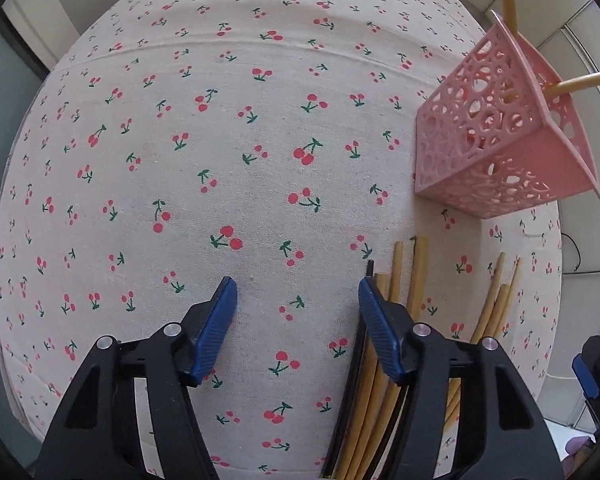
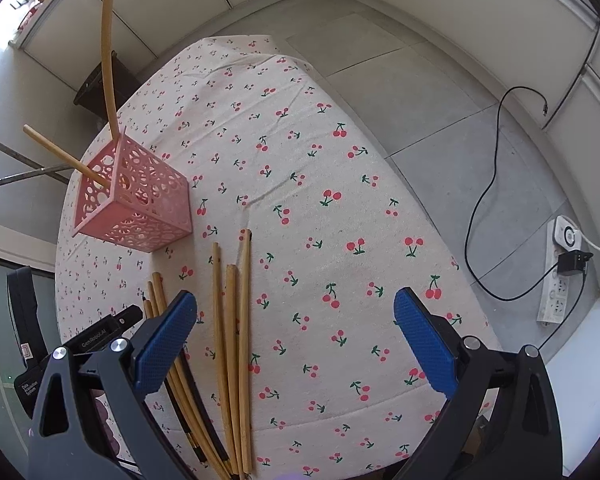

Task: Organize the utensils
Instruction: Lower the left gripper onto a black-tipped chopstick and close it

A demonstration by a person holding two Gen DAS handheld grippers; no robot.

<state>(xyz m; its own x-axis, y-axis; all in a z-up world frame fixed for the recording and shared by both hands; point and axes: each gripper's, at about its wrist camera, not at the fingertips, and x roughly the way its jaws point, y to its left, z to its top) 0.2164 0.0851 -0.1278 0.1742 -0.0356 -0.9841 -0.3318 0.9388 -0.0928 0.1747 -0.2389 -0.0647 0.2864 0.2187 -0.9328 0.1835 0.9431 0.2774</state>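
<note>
Bamboo chopsticks (image 1: 417, 276) and a black one lie loose on the cherry-print cloth, just right of my left gripper (image 1: 297, 284). It points straight down at the cloth and is open, with only cloth between its blue pads. Its right finger (image 1: 374, 312) partly hides those sticks. A second bunch (image 1: 496, 304) lies further right. A pink perforated holder (image 1: 496, 148) stands upright at the far right with two chopsticks in it. My right gripper (image 2: 296, 300) hangs wide open above three bamboo chopsticks (image 2: 231, 320). The same holder (image 2: 140, 200) is at the left.
The table's cloth edge (image 2: 380, 460) is close in front, with tiled floor beyond it. A power strip (image 2: 558, 280) and a black cable (image 2: 484, 200) lie on the floor at right. A dark bin (image 2: 96, 84) stands behind the table.
</note>
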